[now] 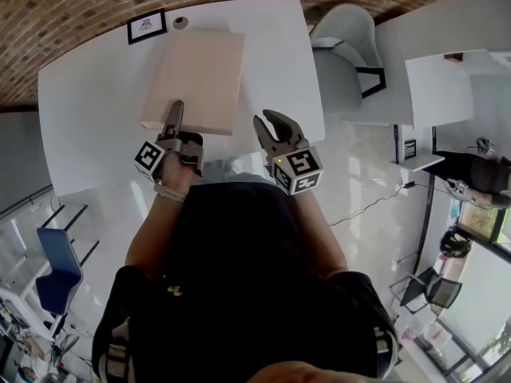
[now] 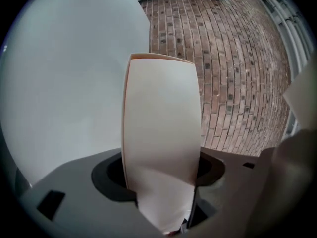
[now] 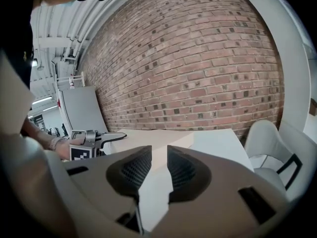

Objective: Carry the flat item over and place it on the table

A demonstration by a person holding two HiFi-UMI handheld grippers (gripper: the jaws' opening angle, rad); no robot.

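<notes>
While your left gripper (image 1: 176,112) clamps the flat beige board (image 1: 201,74) on the white table (image 1: 92,110):
your right gripper (image 1: 270,120) is just beside it, jaws slightly apart, empty.

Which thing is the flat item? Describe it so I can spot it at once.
Find the white table by the brick wall. At its middle is the flat beige panel, its near edge clamped in the left gripper. It is the largest thing there, plain tan, unlike the small black-framed sign and grey disc beyond it.

Red brick wall (image 3: 198,58) behind a grey chair (image 1: 342,62), glossy floor (image 1: 359,174).
</notes>
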